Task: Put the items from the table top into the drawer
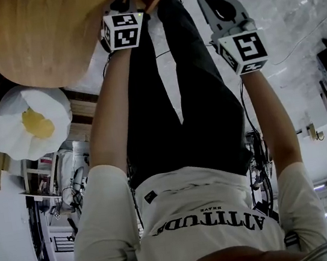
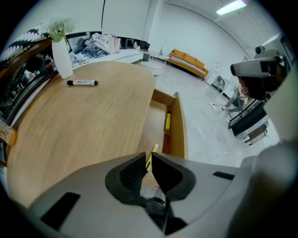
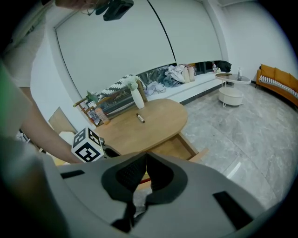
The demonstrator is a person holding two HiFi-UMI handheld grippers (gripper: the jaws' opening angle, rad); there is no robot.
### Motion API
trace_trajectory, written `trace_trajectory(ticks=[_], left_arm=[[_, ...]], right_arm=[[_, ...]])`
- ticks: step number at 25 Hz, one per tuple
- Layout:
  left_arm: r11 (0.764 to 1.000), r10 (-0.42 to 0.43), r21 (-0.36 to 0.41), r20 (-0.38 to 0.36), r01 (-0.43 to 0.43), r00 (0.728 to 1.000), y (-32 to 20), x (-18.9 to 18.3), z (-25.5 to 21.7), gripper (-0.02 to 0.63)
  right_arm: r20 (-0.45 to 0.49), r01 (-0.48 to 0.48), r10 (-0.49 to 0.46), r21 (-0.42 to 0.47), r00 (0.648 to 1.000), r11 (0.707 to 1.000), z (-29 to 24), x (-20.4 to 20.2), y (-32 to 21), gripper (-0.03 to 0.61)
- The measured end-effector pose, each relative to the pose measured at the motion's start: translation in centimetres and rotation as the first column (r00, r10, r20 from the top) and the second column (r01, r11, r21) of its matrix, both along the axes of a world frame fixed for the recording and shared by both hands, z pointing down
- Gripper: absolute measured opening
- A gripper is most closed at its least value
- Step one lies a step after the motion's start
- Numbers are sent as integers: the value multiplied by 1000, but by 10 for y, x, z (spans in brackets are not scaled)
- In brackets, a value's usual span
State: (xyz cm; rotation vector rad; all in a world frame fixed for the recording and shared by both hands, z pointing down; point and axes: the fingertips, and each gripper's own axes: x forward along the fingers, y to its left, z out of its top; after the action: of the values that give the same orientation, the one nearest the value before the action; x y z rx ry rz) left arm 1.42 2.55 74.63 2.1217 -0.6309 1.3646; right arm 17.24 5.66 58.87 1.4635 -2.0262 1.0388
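**Left gripper over the open drawer, a yellow strip at its tips**

The left gripper (image 2: 149,159) points steeply down over the open drawer (image 2: 179,125). Its jaws stand nearly together, and a yellow strip (image 2: 152,151) sits in the narrow gap at their tips. Whether the pads press on the strip cannot be told.

Just beyond the tips, inside the drawer, a red item (image 2: 165,143) and a yellow item (image 2: 167,122) lie one after the other. Both are close to the drawer wall at the view's right.

Farther out on the wooden table (image 2: 84,130), well apart from this gripper, a black marker (image 2: 82,82) lies near a white vase (image 2: 61,58).

The right gripper (image 3: 145,157) hangs back from the table edge, clenched tip to tip with nothing between its jaws. From there the drawer shows pulled out under the tabletop, with the left gripper's cube just beside it.
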Motion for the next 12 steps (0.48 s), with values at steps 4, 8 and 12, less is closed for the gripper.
trace_trajectory(ticks=[4,8,12], left_arm=[[999,-44,22,-24,45,999,-12,-16,-17,46],[996,-84,39,-46,85,995,-23,-29,-32,40],[991,-118,52,-61,122,991,-29,-39,-43,35]], right_arm=[[-7,38,-38,-9,999,999,-4,-17,-11,20],[-20,76,-76,-10,997,997,-9,-29,-24,20],[-37,106,-105,27,994,994,-17,-37,-43,20]])
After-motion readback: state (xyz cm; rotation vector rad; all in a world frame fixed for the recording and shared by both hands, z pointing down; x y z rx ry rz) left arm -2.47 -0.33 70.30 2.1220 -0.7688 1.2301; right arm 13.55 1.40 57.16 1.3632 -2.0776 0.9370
